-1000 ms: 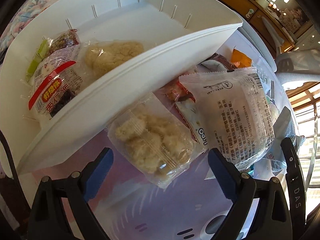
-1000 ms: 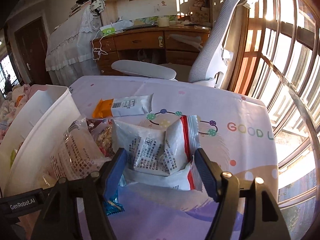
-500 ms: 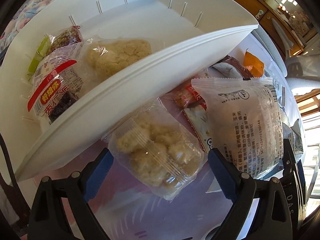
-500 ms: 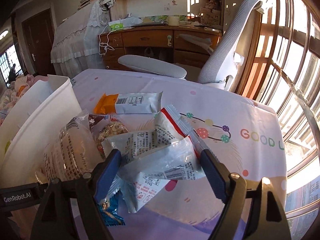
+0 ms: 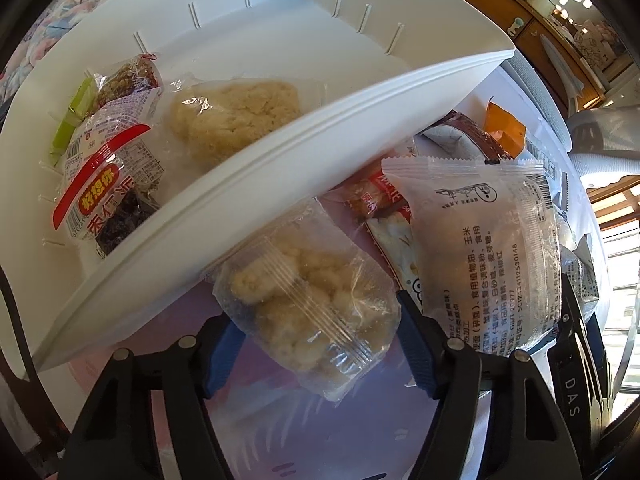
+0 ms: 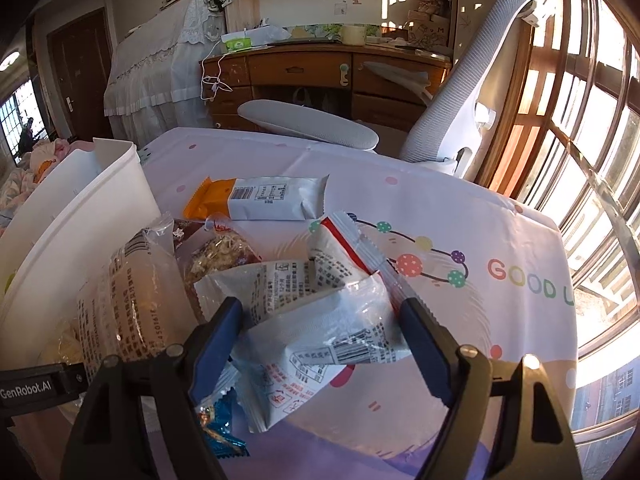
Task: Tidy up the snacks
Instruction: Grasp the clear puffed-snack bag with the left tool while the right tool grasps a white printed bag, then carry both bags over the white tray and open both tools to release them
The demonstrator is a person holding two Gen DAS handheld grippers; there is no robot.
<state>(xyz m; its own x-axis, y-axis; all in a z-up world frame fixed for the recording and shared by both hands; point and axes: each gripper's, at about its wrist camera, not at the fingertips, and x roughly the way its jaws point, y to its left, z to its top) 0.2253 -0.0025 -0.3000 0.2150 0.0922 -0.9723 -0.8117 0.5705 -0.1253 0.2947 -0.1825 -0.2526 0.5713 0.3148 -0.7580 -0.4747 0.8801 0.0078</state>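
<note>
My left gripper (image 5: pixel 316 340) has its blue fingers closed against a clear packet of pale crumbly biscuit (image 5: pixel 308 300), which lies by the outer wall of the white bin (image 5: pixel 280 168). The bin holds a similar biscuit packet (image 5: pixel 236 116) and a red-labelled snack (image 5: pixel 104 200). My right gripper (image 6: pixel 320 340) has its fingers pressed on the crumpled white packets with red trim (image 6: pixel 320 320), lifted off the tablecloth.
A big clear cake packet (image 5: pixel 492 256) lies right of the left gripper. An orange and white packet (image 6: pixel 260 200) lies farther back on the tablecloth. A blue wrapper (image 6: pixel 218 428) lies below the right gripper. A grey office chair (image 6: pixel 460 100) stands behind the table.
The left fingers have closed in from wide apart onto the biscuit packet. The right gripper has gathered the white packets, which crumpled and rose off the cloth.
</note>
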